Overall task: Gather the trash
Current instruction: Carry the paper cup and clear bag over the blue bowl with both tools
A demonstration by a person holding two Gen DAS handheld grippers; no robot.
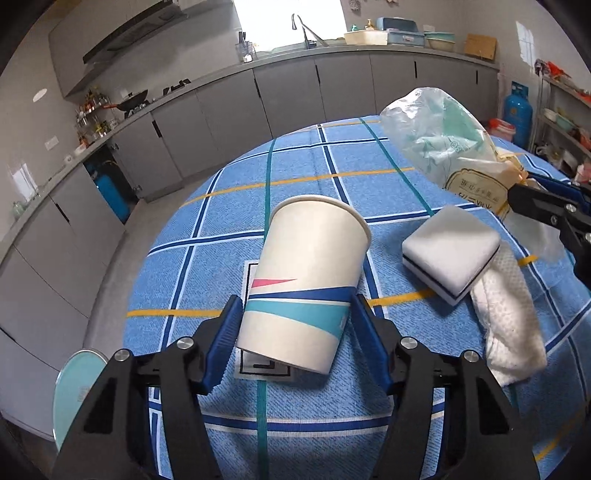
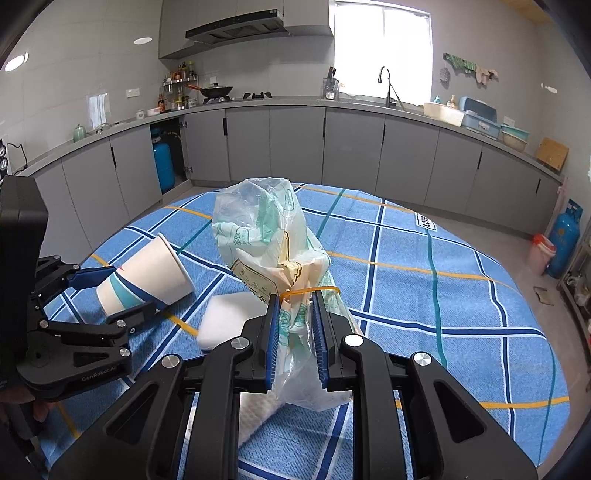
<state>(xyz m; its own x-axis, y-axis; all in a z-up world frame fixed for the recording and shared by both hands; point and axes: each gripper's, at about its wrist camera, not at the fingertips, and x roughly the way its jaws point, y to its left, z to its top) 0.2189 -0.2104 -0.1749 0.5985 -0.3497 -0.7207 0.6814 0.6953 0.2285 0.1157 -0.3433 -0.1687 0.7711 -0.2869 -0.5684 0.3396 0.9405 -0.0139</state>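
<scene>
1. Left tool [image 1: 293,317] – blue pads set against both sides of a paper cup [image 1: 310,280], low on its body near the base; cup clamped, tilted, mouth pointing away and up. From the right wrist view the same cup [image 2: 147,275] sits between the left tool's fingers [image 2: 125,312], base end lifted just off the cloth; contact with the cloth cannot be told.
2. Right tool [image 2: 295,339] – pads close together, clamped on the gathered neck of a clear plastic bag [image 2: 266,236]. Bag stands up and forward from the pads; green-printed and cream wrappers visible inside, a yellow rubber band [image 2: 310,290] round the neck just ahead of the pads.
3. In the left wrist view the bag [image 1: 436,140] hangs at upper right, above the bench, with the right tool [image 1: 546,210] entering from the right edge.
4. Bench covered by a blue checked cloth [image 1: 295,173] with dark blue, green and orange lines.
5. White sponge block [image 1: 450,262] with a dark stripe through its middle lies flat on the cloth, just right of the cup, apart from it.
6. White textured rag [image 1: 509,317] lies beside the sponge, one end tucked under it.
7. Pale green round lid or plate [image 1: 74,391] at lower left, beyond the bench edge – kind unclear.
8. Grey kitchen cabinets [image 1: 221,110] and a sink tap [image 1: 299,26] behind.
</scene>
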